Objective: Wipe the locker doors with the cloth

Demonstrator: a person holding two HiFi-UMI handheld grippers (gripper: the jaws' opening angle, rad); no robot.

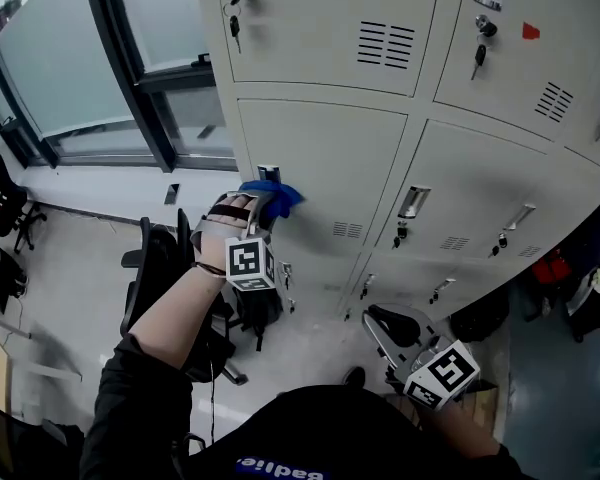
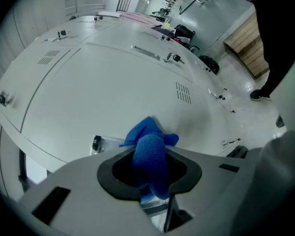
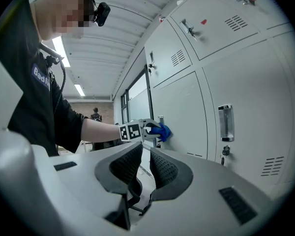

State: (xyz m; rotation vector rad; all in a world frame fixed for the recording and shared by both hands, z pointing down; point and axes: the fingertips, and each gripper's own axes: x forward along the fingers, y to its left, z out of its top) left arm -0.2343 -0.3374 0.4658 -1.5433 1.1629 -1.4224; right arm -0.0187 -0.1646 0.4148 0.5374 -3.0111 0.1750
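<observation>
Wiping seems in hand: the left hand-held gripper (image 1: 263, 203) clamps the blue cloth (image 1: 282, 194) against the locker door (image 1: 330, 158) near its left edge, so a rightward sweep likely comes next, while the right hand-held gripper (image 3: 143, 149) hangs low, slightly open and empty.

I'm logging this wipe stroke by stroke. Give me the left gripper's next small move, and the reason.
Probably sweep the left gripper rightward, as the head view shows it, across the locker door, with the blue cloth pressed flat. Its jaws are shut on the cloth, which appears to rest against the door near its left edge, so most of the panel lies to the right.
</observation>
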